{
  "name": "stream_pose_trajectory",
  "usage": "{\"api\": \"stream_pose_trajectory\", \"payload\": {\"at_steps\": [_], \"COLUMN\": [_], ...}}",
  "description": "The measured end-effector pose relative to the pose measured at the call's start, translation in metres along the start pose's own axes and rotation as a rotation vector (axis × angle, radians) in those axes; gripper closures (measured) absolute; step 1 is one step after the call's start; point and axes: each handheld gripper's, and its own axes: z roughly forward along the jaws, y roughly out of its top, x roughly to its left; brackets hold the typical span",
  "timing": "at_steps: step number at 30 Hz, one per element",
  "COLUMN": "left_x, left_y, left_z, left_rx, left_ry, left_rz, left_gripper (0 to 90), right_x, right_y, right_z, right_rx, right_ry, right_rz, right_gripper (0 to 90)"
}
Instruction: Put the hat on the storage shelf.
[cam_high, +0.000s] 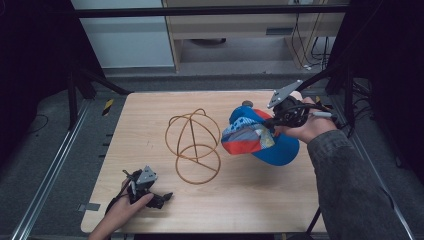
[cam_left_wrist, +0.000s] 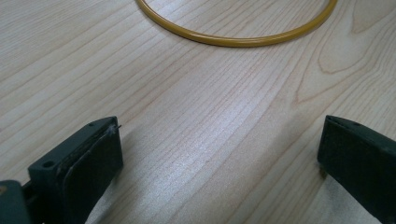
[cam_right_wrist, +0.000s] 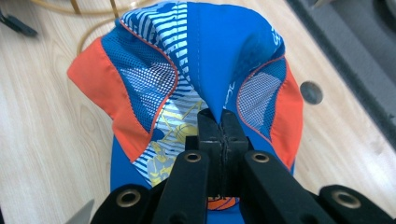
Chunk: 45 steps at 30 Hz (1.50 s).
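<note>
At the near left corner of the pale wood-grain counter, the person's left hand rests low on the surface and holds the left black two-jaw tongs, which point toward the middle of the counter. In the left gripper view these tongs stand wide apart with bare wood between their jaws, gripping nothing, and the curved lower ring of the frame lies just ahead of them.

At the centre stands one golden-brown wire frame of crossed hoops, its base ring flat on the counter and its upper hoops rising behind.

To the right, a forearm in a grey sleeve reaches in from the lower right, and the right hand holds the right black tongs raised above the counter. These tongs are closed on a fold of one blue, orange and white-striped fabric cap with mesh panels. The cap hangs just right of the wire frame.

Beyond the counter lie a grey floor, a black metal frame, pale cabinets and hanging cables.
</note>
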Motion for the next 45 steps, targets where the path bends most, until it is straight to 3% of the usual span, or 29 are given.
{"api": "stream_pose_trajectory", "payload": {"at_steps": [13, 22, 29, 38, 45], "left_x": [0.0, 0.0, 0.0, 0.0, 0.0], "left_y": [0.0, 0.0, 0.0, 0.0, 0.0], "left_z": [0.0, 0.0, 0.0, 0.001, 0.0], "left_rx": [0.0, -0.002, -0.002, 0.0, 0.0], "left_ry": [0.001, 0.001, 0.0, -0.001, 0.0], "left_rz": [-0.001, -0.002, -0.003, 0.002, 0.002], "left_gripper": [0.0, 0.0, 0.0, 0.0, 0.0], "right_x": [-0.001, 0.005, 0.012, 0.02, 0.027], "right_y": [0.032, 0.054, 0.076, 0.113, 0.138], "right_z": [-0.049, -0.058, -0.07, -0.066, -0.05], "right_rx": [-0.101, -0.171, -0.265, -0.31, -0.322], "right_ry": [-0.051, -0.054, -0.038, -0.005, 0.042], "right_rz": [-0.028, -0.043, -0.044, -0.095, -0.123], "right_gripper": [90.0, 90.0, 90.0, 90.0, 90.0]}}
